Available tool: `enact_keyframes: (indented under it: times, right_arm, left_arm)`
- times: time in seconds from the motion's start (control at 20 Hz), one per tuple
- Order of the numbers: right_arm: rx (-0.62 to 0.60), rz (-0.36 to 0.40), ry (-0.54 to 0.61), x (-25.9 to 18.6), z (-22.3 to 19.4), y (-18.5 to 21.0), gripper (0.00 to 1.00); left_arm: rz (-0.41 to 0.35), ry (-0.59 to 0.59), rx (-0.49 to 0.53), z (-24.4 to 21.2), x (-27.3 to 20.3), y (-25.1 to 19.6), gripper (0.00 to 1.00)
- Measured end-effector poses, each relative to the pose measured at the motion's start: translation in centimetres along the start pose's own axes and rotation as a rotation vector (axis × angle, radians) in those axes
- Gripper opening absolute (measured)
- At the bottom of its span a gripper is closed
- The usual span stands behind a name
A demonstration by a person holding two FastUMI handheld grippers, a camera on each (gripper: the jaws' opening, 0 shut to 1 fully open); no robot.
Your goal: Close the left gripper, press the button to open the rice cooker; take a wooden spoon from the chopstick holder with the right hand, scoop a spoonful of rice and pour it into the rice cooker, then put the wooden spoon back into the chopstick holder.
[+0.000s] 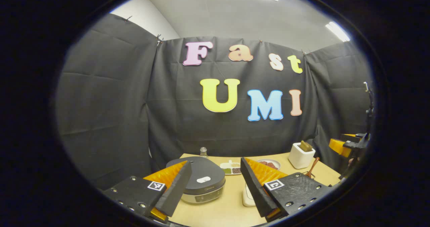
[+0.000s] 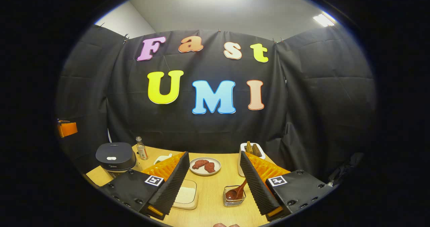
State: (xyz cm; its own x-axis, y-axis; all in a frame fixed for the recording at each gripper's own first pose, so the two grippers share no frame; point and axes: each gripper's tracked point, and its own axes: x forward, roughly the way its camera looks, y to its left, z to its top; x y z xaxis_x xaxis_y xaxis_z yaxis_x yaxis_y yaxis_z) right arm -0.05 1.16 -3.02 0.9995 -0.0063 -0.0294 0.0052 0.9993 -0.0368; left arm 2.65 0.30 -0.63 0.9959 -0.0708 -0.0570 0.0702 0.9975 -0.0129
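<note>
Above the wooden table (image 2: 211,190), I see both grippers' jaws wide, holding nothing. Left gripper (image 1: 215,186) hovers before the closed rice cooker (image 1: 201,181), bare tabletop between. Right gripper (image 2: 213,185) frames the rice container (image 2: 185,194) and wire chopstick holder (image 2: 234,196) holding the wooden spoon (image 2: 236,191); meat plate (image 2: 205,166) behind.

Rice cooker (image 1: 201,181) closed (spoon (image 2: 237,190) in holder (image 2: 234,197)).

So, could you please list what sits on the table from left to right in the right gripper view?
Rice cooker → small bottle → tray of rice → plate of red pieces → wire holder with the wooden spoon → white box holding utensils.
</note>
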Motion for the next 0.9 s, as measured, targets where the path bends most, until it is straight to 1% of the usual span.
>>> enact_keyframes:
  times: [0.05,0.1,0.15,0.2,0.25,0.3,0.35,0.4,0.45,0.5,0.55,0.6,0.65,0.7,0.75,0.8,0.85,0.9]
  right_arm:
    - [0.001,-0.013,0.001,-0.5,-0.3,-0.7,0.97]
    - [0.002,-0.025,0.0,-1.2,-0.5,-1.3,0.97]
    - [0.005,-0.039,0.0,-1.2,-0.5,-1.5,0.97]
    - [0.009,-0.051,-0.004,-1.3,-0.4,-1.9,0.97]
    - [0.013,-0.065,-0.009,-1.5,-0.4,-2.5,0.97]
    - [0.016,-0.083,-0.018,-1.8,-0.2,-3.1,0.97]
    - [0.019,-0.102,-0.026,-2.1,0.0,-3.7,0.97]
    - [0.021,-0.123,-0.034,-2.4,0.0,-4.2,0.95]
    - [0.023,-0.142,-0.039,-2.6,0.1,-4.8,0.95]
    - [0.02,-0.163,-0.044,-3.1,-0.1,-5.3,0.97]
    - [0.014,-0.187,-0.048,-3.5,-0.1,-6.1,0.95]
    - [0.008,-0.211,-0.05,-3.9,-0.3,-6.8,0.97]
    - [0.002,-0.239,-0.048,-4.4,-0.5,-7.6,0.97]
    - [0.0,-0.264,-0.043,-4.9,-0.8,-8.4,0.95]
    - [0.001,-0.289,-0.034,-5.3,-1.2,-9.1,0.95]
    - [0.006,-0.312,-0.022,-5.8,-1.7,-9.7,0.97]
    - [0.008,-0.333,-0.012,-6.2,-2.1,-10.3,0.95]
    - [0.009,-0.358,-0.002,-6.6,-2.3,-10.9,0.95]
  left_arm:
    - [0.016,-0.001,-0.009,0.2,0.6,0.8,0.76]
    - [-0.005,0.012,-0.015,0.1,1.2,0.7,0.61]
    - [-0.019,0.022,-0.015,-0.1,1.7,0.5,0.57]
    - [-0.014,0.022,-0.006,0.2,1.9,0.8,0.57]
    - [0.006,0.018,0.0,0.4,2.9,1.8,0.44]
    - [-0.011,0.028,-0.002,0.6,3.5,1.8,0.31]
    - [-0.031,0.042,-0.004,0.7,4.2,1.6,0.31]
    - [-0.043,0.054,-0.003,0.8,5.2,1.8,0.31]
    - [-0.053,0.063,0.001,0.8,6.1,2.1,0.29]
    - [-0.012,0.063,0.011,1.0,7.3,3.7,0.2]
    - [0.02,0.07,0.003,1.3,8.6,4.5,0.1]
    - [-0.012,0.093,-0.017,0.6,9.1,4.2,0.01]
    - [-0.038,0.116,-0.036,0.1,10.1,3.7,0.01]
    - [-0.047,0.141,-0.045,-0.5,11.4,3.9,0.01]
    - [-0.041,0.164,-0.061,-1.4,13.8,4.5,0.02]
    - [-0.052,0.195,-0.076,-2.0,13.8,4.7,0.01]
    - [-0.061,0.226,-0.085,-3.0,14.5,5.0,0.01]
    - [-0.051,0.259,-0.082,-4.1,15.6,5.5,0.01]
